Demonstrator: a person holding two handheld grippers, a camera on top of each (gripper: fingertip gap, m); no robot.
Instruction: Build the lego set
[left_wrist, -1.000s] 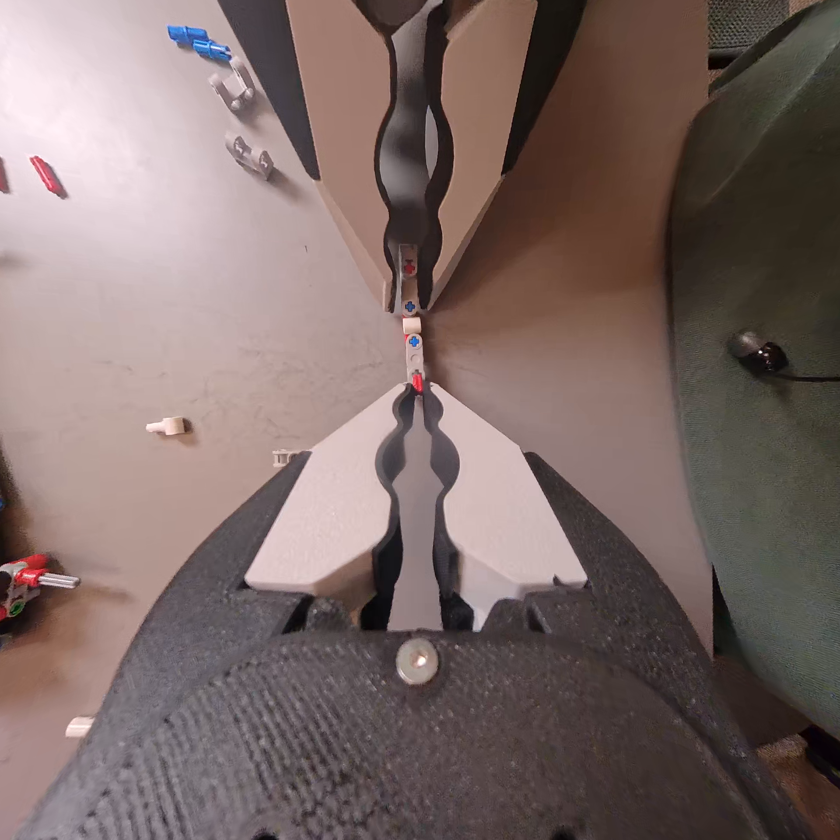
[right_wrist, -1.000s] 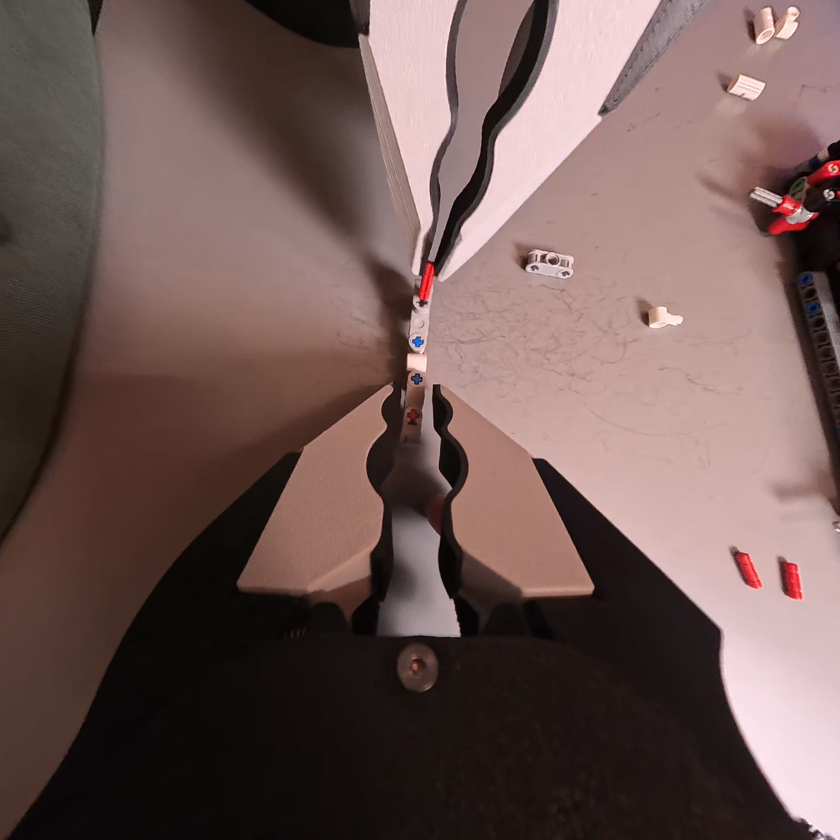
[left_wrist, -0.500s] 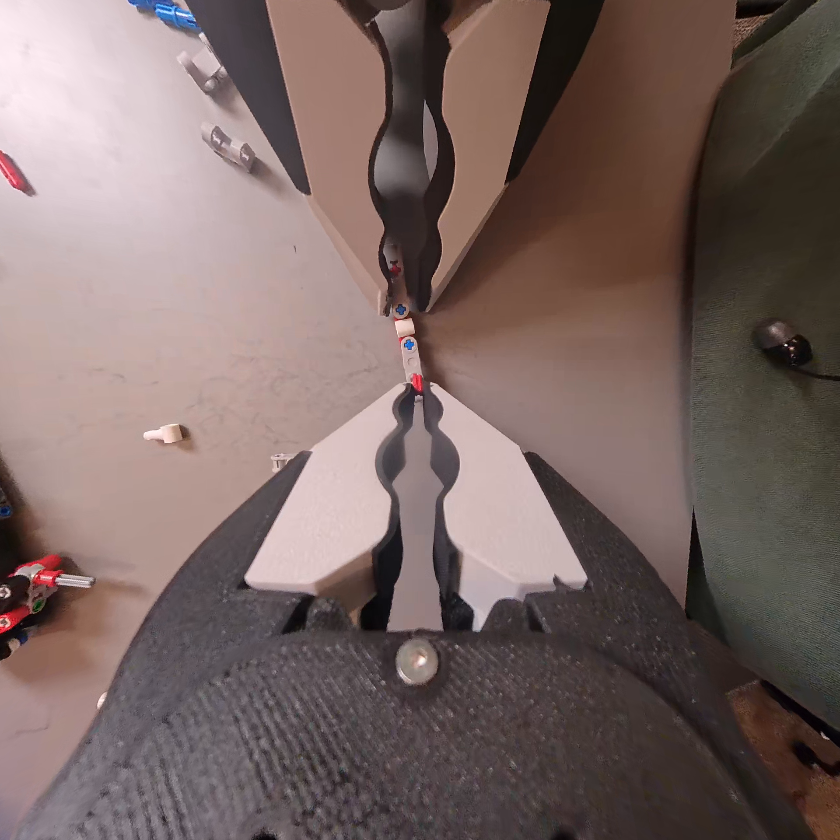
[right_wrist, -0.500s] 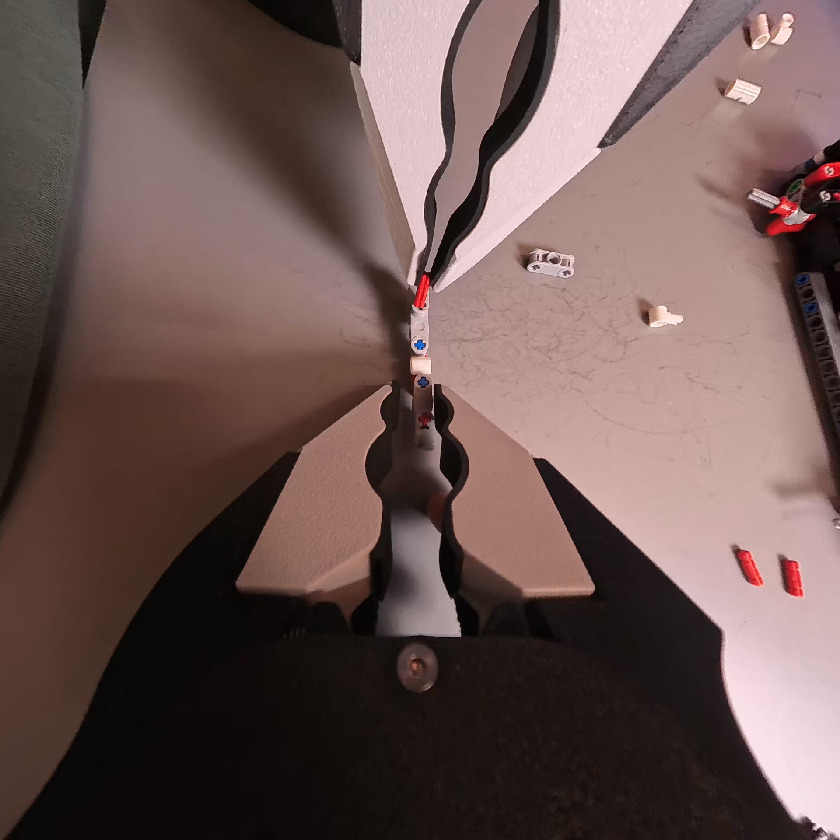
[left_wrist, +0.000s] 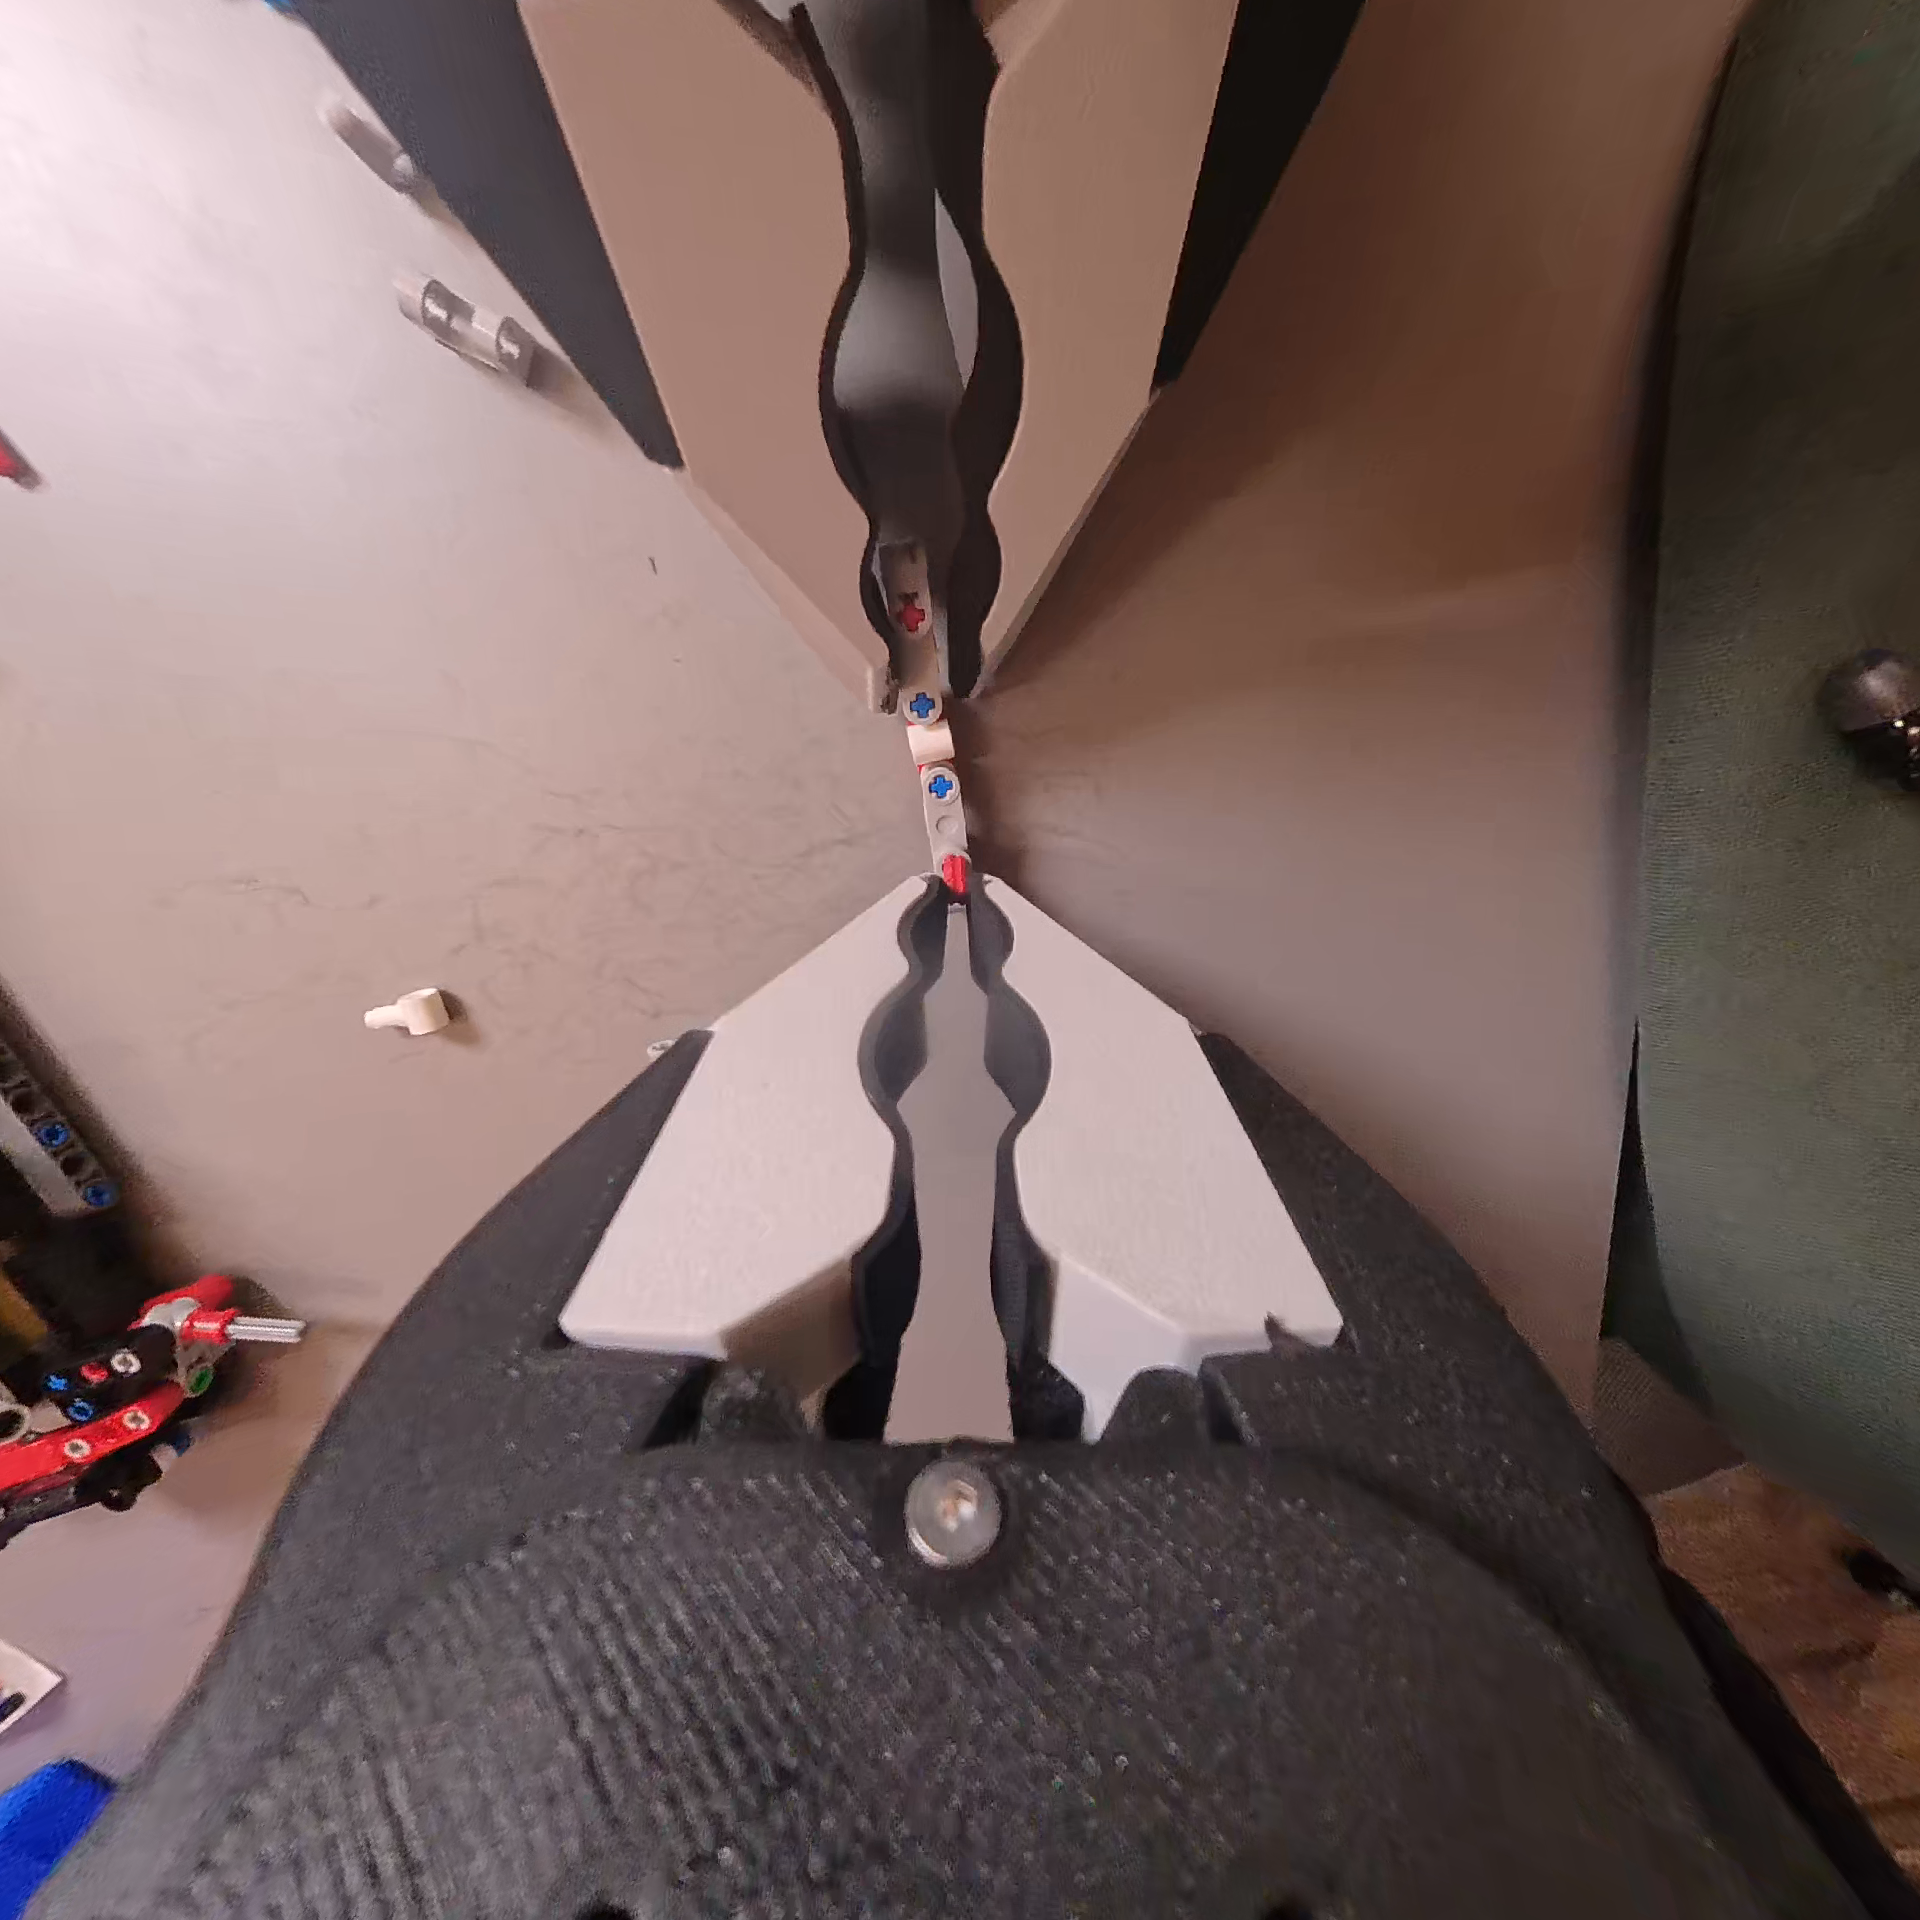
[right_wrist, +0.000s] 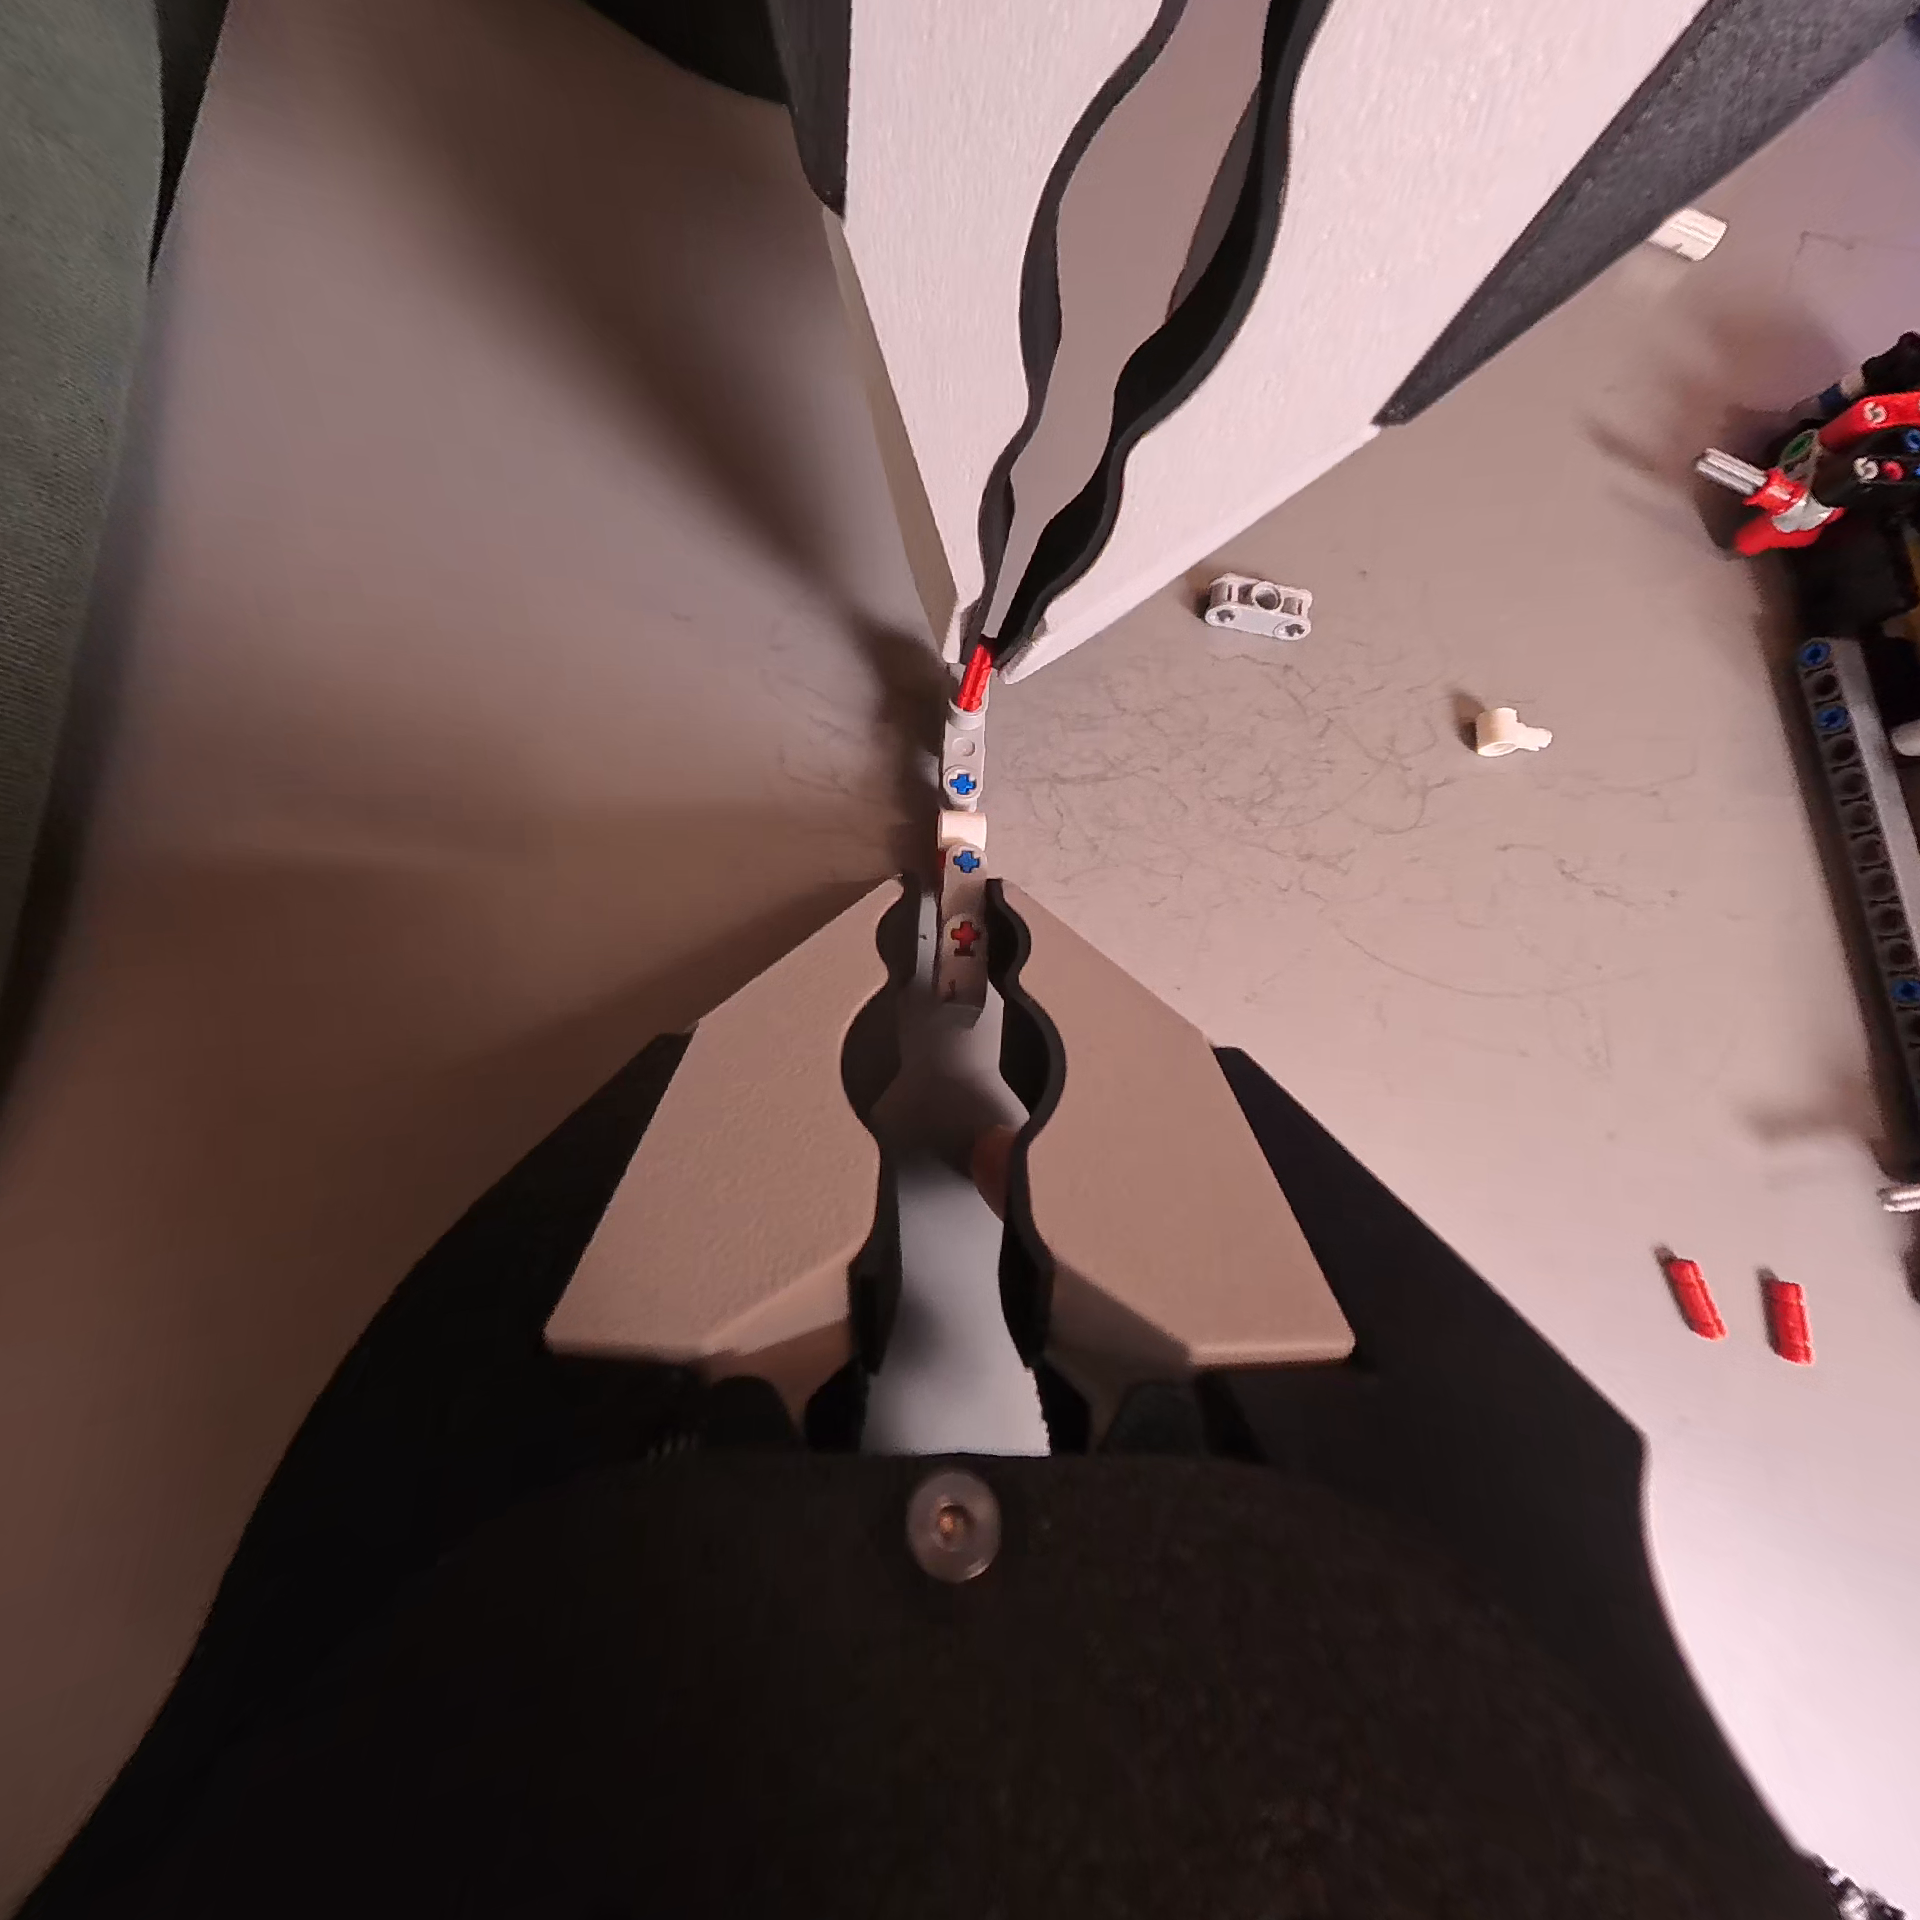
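Note:
A small lego assembly (left_wrist: 940, 784) hangs between my two grippers above the table: two grey liftarms with blue cross pins, a white connector (left_wrist: 928, 740) between them, and a red pin (left_wrist: 954, 871) at one end. My left gripper (left_wrist: 951, 888) is shut on the red pin. My right gripper (right_wrist: 951, 899) faces it and is shut on the far grey liftarm (right_wrist: 961, 945), which bears a red cross pin. In the right wrist view the left gripper (right_wrist: 987, 646) comes in from the top, holding the red pin (right_wrist: 975, 670).
Loose parts lie on the grey table (right_wrist: 1351, 935): a grey connector (right_wrist: 1259, 605), a white pin piece (right_wrist: 1507, 727), two red pins (right_wrist: 1694, 1297), a long grey beam (right_wrist: 1860, 821). A red and black partial build (left_wrist: 114, 1382) stands at the side. A green chair (left_wrist: 1787, 727) is beyond the table edge. Both grippers' tips are close together, under 4 cm apart. The grey connector (right_wrist: 1259, 605) lies around 7 centimeters away from my left fingertips.
Both grippers keep their hold on the assembly. The pair has drifted over the table, so the loose parts have slid upward in the left wrist view. The held liftarm has tilted slightly.

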